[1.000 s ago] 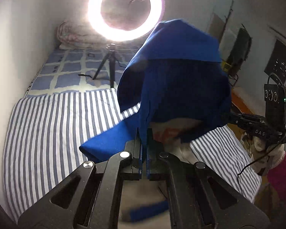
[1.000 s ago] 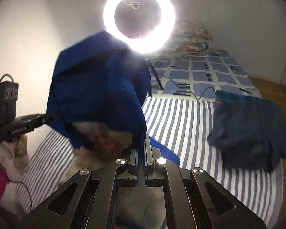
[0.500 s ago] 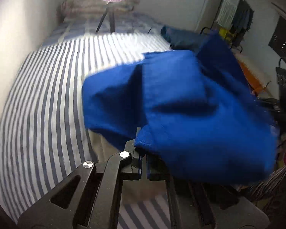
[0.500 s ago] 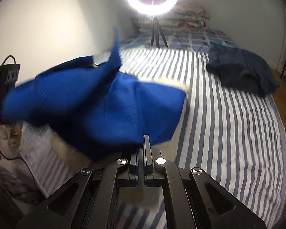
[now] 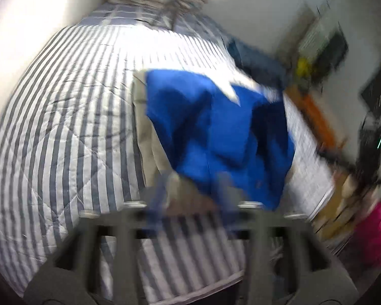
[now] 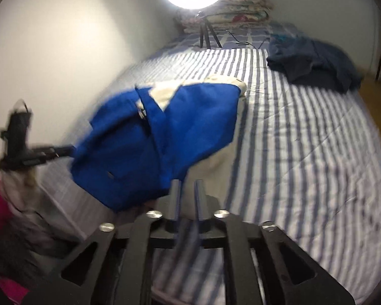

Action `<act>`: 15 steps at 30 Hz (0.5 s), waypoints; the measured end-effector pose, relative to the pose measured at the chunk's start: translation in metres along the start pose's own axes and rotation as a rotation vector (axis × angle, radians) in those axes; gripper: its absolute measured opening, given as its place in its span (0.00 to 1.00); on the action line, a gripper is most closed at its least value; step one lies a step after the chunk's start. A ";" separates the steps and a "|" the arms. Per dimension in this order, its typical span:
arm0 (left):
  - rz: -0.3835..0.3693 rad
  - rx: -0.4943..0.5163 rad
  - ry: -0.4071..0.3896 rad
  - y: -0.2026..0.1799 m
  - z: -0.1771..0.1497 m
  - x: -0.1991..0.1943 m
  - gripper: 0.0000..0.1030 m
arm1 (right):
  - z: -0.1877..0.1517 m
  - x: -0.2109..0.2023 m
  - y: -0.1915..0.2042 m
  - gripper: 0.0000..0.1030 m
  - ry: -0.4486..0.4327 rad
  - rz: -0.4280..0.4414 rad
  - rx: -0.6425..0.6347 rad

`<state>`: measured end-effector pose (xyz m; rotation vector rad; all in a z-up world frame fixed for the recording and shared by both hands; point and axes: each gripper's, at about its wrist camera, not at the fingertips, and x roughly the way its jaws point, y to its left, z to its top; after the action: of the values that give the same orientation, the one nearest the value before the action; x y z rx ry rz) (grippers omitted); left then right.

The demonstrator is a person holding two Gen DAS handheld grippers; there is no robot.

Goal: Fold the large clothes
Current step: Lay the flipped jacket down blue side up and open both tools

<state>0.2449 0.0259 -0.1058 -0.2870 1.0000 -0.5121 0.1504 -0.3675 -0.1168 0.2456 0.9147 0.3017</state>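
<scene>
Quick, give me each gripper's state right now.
Left gripper: jaws opening, nothing pinched; blue garment released.
Right gripper: jaws opening, gap empty, garment beside it.

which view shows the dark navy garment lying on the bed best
The right wrist view: the dark navy garment lies whole and fairly sharp on the striped bedspread. The left wrist view shows only a motion-blurred dark patch beyond the blue garment.

**Striped bed carrying the clothes**

A bed with a blue-and-white striped quilt [image 6: 304, 139] is bearing a blue-and-cream garment [image 6: 165, 132] near its front edge, a dark navy garment [image 6: 315, 61] well apart farther back, and a ring light's tripod [image 6: 207, 33] beside folded bedding [image 6: 241, 5].
</scene>
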 end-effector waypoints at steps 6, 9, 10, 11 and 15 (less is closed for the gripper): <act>-0.112 -0.326 0.004 0.047 0.027 0.030 0.68 | 0.012 0.027 -0.028 0.45 -0.001 0.144 0.235; -0.135 -0.397 0.025 0.058 0.034 0.052 0.68 | 0.018 0.049 -0.033 0.45 0.030 0.139 0.283; -0.131 -0.400 0.032 0.059 0.036 0.057 0.66 | 0.019 0.055 -0.035 0.45 0.039 0.145 0.293; -0.133 -0.403 0.034 0.060 0.036 0.061 0.62 | 0.021 0.063 -0.037 0.45 0.051 0.152 0.303; -0.119 -0.397 0.087 0.056 0.041 0.084 0.01 | 0.023 0.091 -0.044 0.23 0.106 0.151 0.339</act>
<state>0.3317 0.0285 -0.1710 -0.6865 1.1718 -0.4338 0.2275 -0.3773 -0.1853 0.6179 1.0526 0.3004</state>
